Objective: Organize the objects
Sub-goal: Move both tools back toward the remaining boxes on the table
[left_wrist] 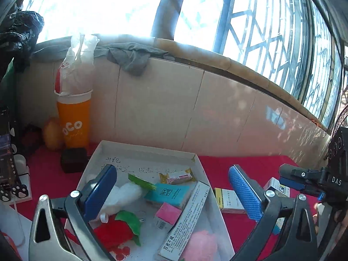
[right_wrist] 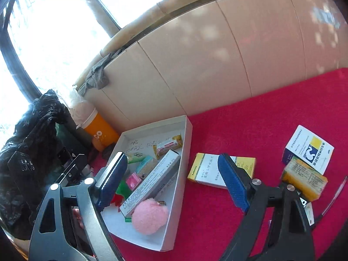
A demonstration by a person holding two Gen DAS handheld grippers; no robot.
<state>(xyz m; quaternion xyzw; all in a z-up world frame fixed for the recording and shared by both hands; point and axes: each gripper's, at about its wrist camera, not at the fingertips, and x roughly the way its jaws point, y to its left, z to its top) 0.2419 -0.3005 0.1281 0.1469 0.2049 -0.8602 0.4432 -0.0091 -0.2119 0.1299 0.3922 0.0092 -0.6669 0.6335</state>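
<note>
We see a shallow white cardboard tray (right_wrist: 187, 130) lying on a red felt-like cloth (right_wrist: 250, 117) below a beige tiled wall. Inside it sit a long grey-and-white carton (right_wrist: 152, 180) lying slantwise, a fluffy pink pompom (right_wrist: 150, 216) at its near end, a small pink box (right_wrist: 133, 180), a teal packet (left_wrist: 169, 192), a yellow-ended snack wrapper (right_wrist: 167, 145) and a red-and-green plush piece (left_wrist: 117, 230). Handwriting marks the tray's bare floor.

On the cloth just right of the tray lies a yellow-and-white medicine box (right_wrist: 204, 169); farther right a white box with a yellow square (right_wrist: 308, 148) rests partly on an orange box (right_wrist: 304, 179).

Our left gripper (left_wrist: 174, 193) stands spread wide above the tray, its ribbed blue pads (left_wrist: 245, 193) pressing on nothing, one over the tray and one over the cloth outside it. Our right gripper (right_wrist: 174, 178) is also well apart and empty, straddling the tray's right wall, one pad over the tray and the other in front of the medicine box.

An orange paper cup (left_wrist: 74, 121) with a plastic bag stuffed in stands behind the tray.
</note>
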